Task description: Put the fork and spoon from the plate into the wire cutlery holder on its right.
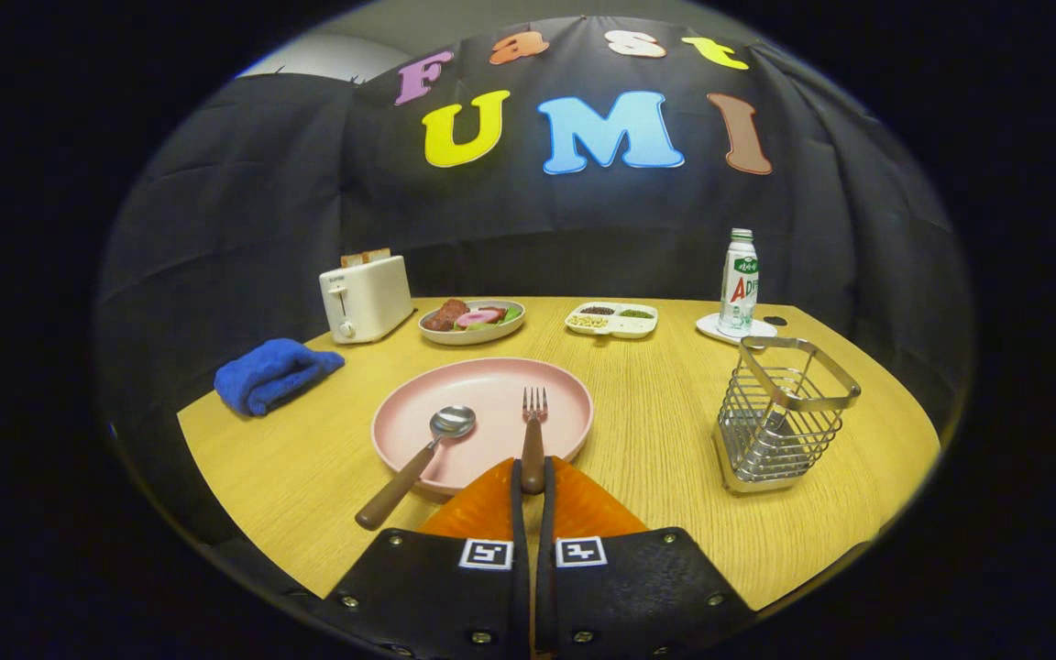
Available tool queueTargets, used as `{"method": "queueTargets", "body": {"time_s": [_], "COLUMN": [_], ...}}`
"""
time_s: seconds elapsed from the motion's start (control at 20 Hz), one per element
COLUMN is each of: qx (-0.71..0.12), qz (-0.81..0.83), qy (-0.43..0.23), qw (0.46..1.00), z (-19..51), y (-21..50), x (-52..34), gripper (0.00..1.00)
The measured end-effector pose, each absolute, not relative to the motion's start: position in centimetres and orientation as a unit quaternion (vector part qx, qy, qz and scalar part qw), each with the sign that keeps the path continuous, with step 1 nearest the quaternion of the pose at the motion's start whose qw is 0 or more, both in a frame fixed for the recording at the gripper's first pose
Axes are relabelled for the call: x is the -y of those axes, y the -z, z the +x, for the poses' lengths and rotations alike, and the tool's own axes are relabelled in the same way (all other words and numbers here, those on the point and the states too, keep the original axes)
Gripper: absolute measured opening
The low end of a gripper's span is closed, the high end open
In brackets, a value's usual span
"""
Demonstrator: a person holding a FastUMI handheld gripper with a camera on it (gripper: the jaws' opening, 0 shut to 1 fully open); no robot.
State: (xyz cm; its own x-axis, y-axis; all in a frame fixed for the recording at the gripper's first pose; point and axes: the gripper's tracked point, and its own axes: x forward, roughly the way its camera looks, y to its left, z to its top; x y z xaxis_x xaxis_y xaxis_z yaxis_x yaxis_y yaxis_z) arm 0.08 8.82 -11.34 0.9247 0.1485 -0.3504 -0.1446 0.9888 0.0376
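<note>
- Gripper view: we count one fork (533, 438), one spoon (418, 461), one pink plate (491, 385), one wire cutlery holder (780, 412).
- Also one toaster (365, 298), one blue cloth (273, 374), one food plate (471, 321), one divided dish (611, 320), one bottle (739, 281) on a coaster, all upper half of the frame.
- Fork lies on the plate's right part, tines away from us; spoon on its left part, handle overhanging the near rim onto the table (656, 458).
- Holder stands right of centre, apart from the plate, bare wood between them; table's right edge close behind it.
- Gripper (533, 481) bottom centre, levelled low at the plate's near rim, fingers nearly together, clenched on the fork's handle end.
</note>
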Motion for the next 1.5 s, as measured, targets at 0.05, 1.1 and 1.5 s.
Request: {"method": "queueTargets", "body": {"time_s": [0.05, 1.1, 1.5], "qx": [-0.167, -0.082, -0.18], "qz": [0.007, -0.029, -0.078], "qy": [-0.075, -0.02, -0.025], "qw": [0.983, 0.996, 0.98], "z": [0.3, -5.3, -6.4], "y": [10.6, -3.5, -0.9], "x": [-8.6, 4.7, 8.5], "gripper": [0.03, 0.0, 0.0]}}
